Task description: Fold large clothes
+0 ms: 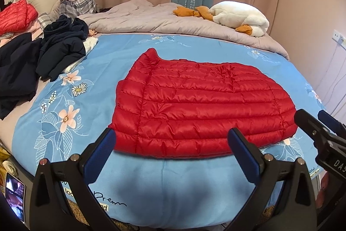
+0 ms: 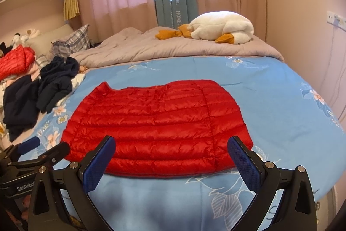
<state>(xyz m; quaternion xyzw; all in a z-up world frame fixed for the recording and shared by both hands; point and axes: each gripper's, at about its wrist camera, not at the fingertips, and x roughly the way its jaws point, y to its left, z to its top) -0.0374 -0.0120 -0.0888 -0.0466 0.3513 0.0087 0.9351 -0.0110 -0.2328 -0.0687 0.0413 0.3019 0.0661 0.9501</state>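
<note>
The red jacket (image 1: pixel 203 109) is quilted in horizontal channels, its thin shell glossy and finely crinkled, catching the light. The blue sheet (image 1: pixel 121 62) under it is smooth matt printed cloth with flowers. The grey quilt (image 1: pixel 151 16) at the far side looks soft and matt, lightly rumpled. The white plush goose (image 1: pixel 240 16) on it is fluffy, with duller orange fabric parts. The dark clothes (image 1: pixel 60 47) at the left are matt. The left gripper (image 1: pixel 172 154) has matt black plastic arms, shiny metal pins and blue dimpled rubbery pads (image 1: pixel 244 154); the right gripper (image 2: pixel 172 162) is the same.
</note>
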